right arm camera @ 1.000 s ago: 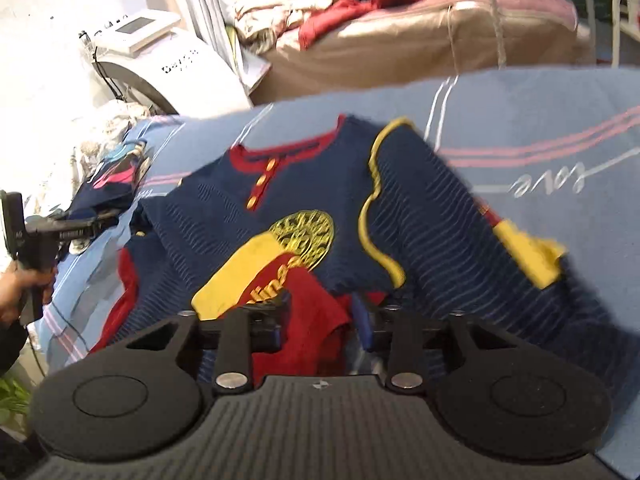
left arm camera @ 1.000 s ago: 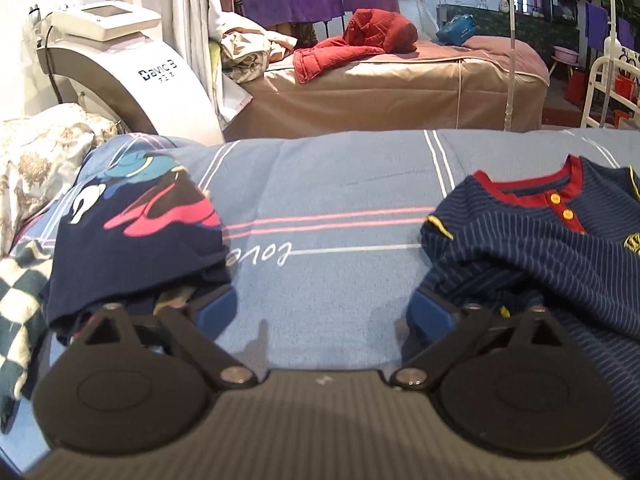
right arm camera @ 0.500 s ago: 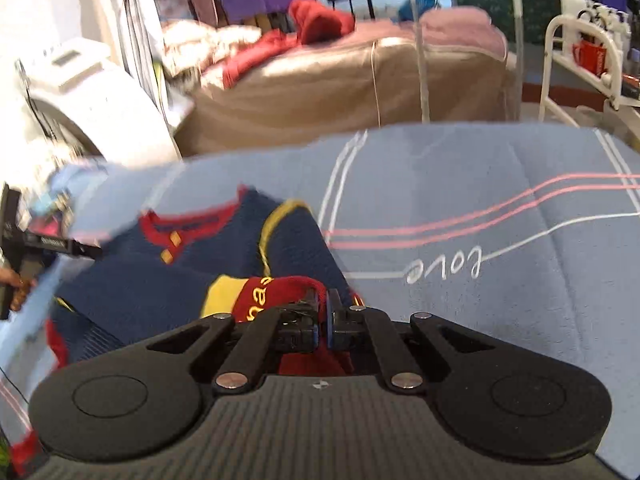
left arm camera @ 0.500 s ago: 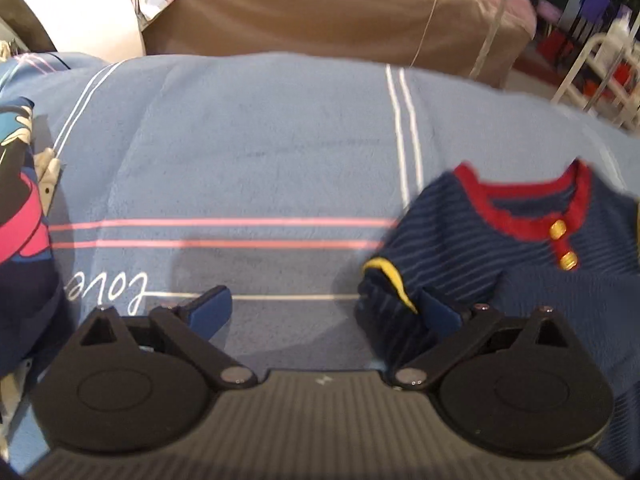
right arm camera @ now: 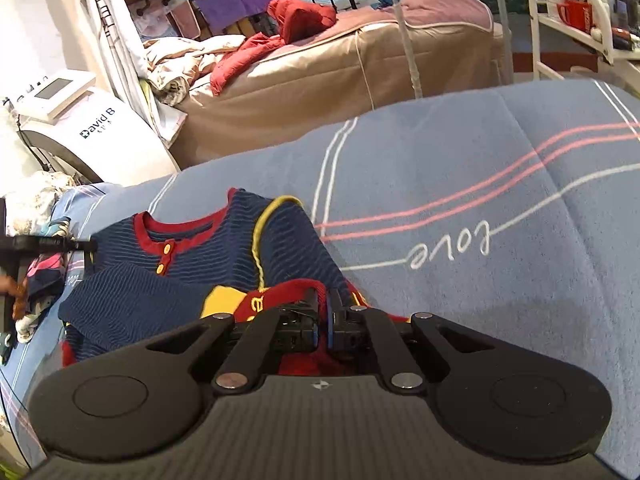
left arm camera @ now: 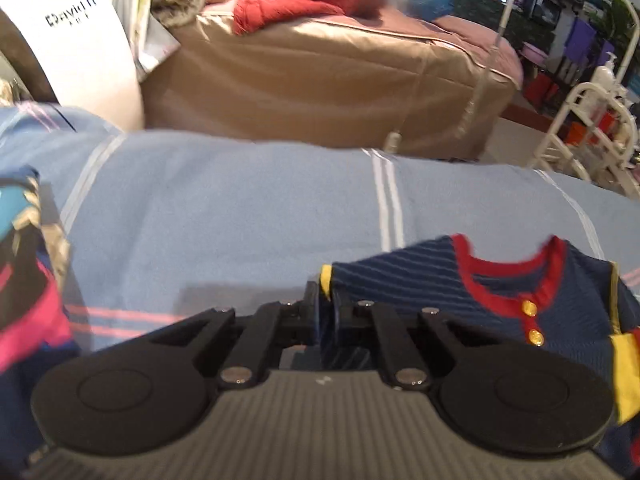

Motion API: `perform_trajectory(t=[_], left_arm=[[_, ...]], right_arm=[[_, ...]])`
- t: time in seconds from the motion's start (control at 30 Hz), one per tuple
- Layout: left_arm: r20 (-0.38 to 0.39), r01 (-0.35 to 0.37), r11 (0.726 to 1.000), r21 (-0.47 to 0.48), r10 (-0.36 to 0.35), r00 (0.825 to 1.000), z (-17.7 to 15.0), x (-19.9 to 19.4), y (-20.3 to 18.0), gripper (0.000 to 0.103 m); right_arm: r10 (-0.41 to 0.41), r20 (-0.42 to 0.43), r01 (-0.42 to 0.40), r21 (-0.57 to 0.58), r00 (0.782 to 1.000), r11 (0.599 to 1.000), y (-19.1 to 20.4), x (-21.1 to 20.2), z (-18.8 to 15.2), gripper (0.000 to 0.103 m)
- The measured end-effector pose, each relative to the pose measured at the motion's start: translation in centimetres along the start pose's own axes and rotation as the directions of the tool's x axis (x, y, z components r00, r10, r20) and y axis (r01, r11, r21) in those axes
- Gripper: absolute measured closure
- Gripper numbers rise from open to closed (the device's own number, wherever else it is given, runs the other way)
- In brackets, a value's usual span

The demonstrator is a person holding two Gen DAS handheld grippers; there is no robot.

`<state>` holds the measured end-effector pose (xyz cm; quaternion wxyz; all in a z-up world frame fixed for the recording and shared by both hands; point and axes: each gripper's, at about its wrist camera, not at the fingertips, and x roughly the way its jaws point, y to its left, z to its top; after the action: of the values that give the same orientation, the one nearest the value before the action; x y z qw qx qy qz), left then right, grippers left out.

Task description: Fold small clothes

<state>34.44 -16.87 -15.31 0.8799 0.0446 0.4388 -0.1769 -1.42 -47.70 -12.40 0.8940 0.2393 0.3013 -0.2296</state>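
Blue blanket (right arm camera: pixel 460 168) carries the striped shirt (right arm camera: pixel 224 248) near its left edge, collar toward far edge; left gripper (left arm camera: pixel 326 312) pinches the sleeve, right gripper (right arm camera: pixel 323 322) pinches the red hem; both nipped closed, sides level.

Ribbed knit shirt (right arm camera: pixel 224 240) lies on soft, matt fleece blanket (right arm camera: pixel 460 168).

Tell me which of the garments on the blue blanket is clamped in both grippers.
The navy striped shirt with red collar and yellow buttons; the dark pink-printed garment lies ungripped at left.
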Motion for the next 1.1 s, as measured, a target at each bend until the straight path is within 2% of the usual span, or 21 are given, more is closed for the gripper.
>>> perform_trajectory(t=[0.03, 0.07, 0.1, 0.13, 0.17, 0.2, 0.23, 0.27, 0.33, 0.43, 0.5, 0.63, 0.73, 0.77, 0.83, 0.9, 0.97, 1.0, 1.03, 1.07, 1.1], left_arm=[[0.040, -0.099, 0.995, 0.027, 0.098, 0.994, 0.7, 0.1, 0.3, 0.100], [0.095, -0.210, 0.975, 0.074, 0.203, 0.975, 1.1, 0.4, 0.3, 0.100], [0.133, -0.282, 0.952, 0.121, 0.266, 0.955, 1.5, 0.8, 0.5, 0.100], [0.097, -0.262, 0.957, 0.127, 0.251, 0.963, 1.9, 1.6, 1.1, 0.099], [0.000, -0.198, 0.976, 0.091, 0.199, 0.980, 2.2, 2.6, 1.9, 0.097], [-0.059, -0.159, 0.986, 0.054, 0.162, 0.985, 2.2, 2.9, 2.3, 0.094], [-0.076, -0.111, 0.993, 0.040, 0.114, 0.991, 1.7, 2.5, 2.4, 0.080], [-0.074, -0.066, 0.997, 0.049, 0.069, 0.995, 1.0, 1.9, 2.2, 0.054], [-0.096, -0.020, 0.996, 0.085, 0.028, 0.995, -0.8, 0.8, 1.6, 0.027], [-0.139, 0.059, 0.995, 0.084, -0.047, 0.989, -3.0, 0.3, 0.2, 0.027], [-0.182, 0.074, 0.996, 0.051, -0.064, 0.981, -3.7, 0.9, -0.3, 0.030], [-0.221, 0.053, 0.996, 0.074, -0.036, 0.975, -3.9, 2.4, -2.0, 0.053], [-0.232, 0.064, 0.992, 0.110, -0.037, 0.972, -3.3, 2.3, -3.6, 0.086], [-0.220, 0.056, 0.991, 0.120, -0.028, 0.975, -3.0, 2.1, -3.8, 0.092], [-0.155, -0.042, 0.985, 0.167, 0.069, 0.985, -2.0, 1.8, -3.6, 0.098], [-0.112, -0.132, 0.978, 0.163, 0.152, 0.982, -0.6, 1.9, -2.2, 0.100], [-0.097, -0.182, 0.979, 0.097, 0.191, 0.977, 0.7, 2.0, 0.2, 0.100], [-0.094, -0.161, 0.985, 0.066, 0.167, 0.981, 1.0, 1.6, 1.0, 0.100], [-0.114, -0.070, 0.997, 0.028, 0.073, 0.991, 1.1, 1.1, 1.6, 0.091], [-0.163, 0.035, 0.999, 0.005, -0.034, 0.986, 1.0, 0.9, 1.7, 0.075], [-0.213, 0.105, 0.995, -0.004, -0.103, 0.972, 0.7, 0.7, 1.4, 0.063]], right_arm=[[0.000, -0.001, 0.000, -0.003, 1.000, 1.000, 0.1, 0.2, 0.1, 0.095], [-0.003, 0.005, 0.003, -0.012, 1.000, 1.000, 0.3, 0.4, 0.2, 0.095], [-0.005, 0.012, 0.005, -0.020, 1.000, 1.000, 0.4, 0.6, 0.2, 0.095], [-0.005, 0.010, 0.005, -0.023, 1.000, 1.000, 0.5, 1.0, 0.3, 0.095], [-0.010, -0.005, 0.010, -0.033, 1.000, 0.999, 0.6, 1.4, 0.4, 0.095], [-0.025, -0.015, 0.024, -0.042, 1.000, 0.999, 0.7, 1.8, 0.4, 0.095], [-0.035, -0.015, 0.034, -0.039, 0.999, 0.999, 0.7, 2.0, 0.3, 0.095], [-0.024, -0.014, 0.024, -0.025, 1.000, 0.999, 0.6, 1.9, 0.3, 0.095], [-0.009, -0.015, 0.009, -0.013, 1.000, 1.000, 0.4, 1.8, 0.2, 0.095], [-0.012, -0.032, 0.012, 0.001, 0.999, 1.000, 0.0, 1.9, -0.1, 0.094], [-0.014, -0.039, 0.014, -0.001, 0.999, 1.000, 0.1, 1.9, -0.3, 0.094], [0.002, -0.034, -0.001, 0.032, 0.999, 0.999, 0.0, 1.6, -0.5, 0.092], [-0.004, -0.039, 0.005, 0.025, 0.999, 1.000, 0.2, 1.5, -0.6, 0.091], [-0.005, -0.040, 0.006, 0.024, 0.999, 1.000, 0.1, 1.5, -0.6, 0.091], [-0.008, -0.036, 0.008, 0.025, 0.999, 1.000, 0.1, 1.3, -0.5, 0.091], [-0.012, -0.028, 0.013, 0.017, 1.000, 1.000, 0.3, 1.1, -0.2, 0.091], [-0.017, -0.017, 0.017, 0.007, 1.000, 1.000, 0.5, 1.1, 0.1, 0.091], [-0.007, -0.013, 0.007, 0.007, 1.000, 1.000, 0.5, 1.1, 0.2, 0.091], [0.004, -0.013, -0.004, 0.005, 1.000, 1.000, 0.6, 1.2, 0.3, 0.091], [0.009, -0.018, -0.009, -0.002, 1.000, 1.000, 0.8, 1.4, 0.3, 0.091], [0.006, -0.027, -0.006, -0.011, 1.000, 1.000, 0.9, 1.7, 0.3, 0.091]])
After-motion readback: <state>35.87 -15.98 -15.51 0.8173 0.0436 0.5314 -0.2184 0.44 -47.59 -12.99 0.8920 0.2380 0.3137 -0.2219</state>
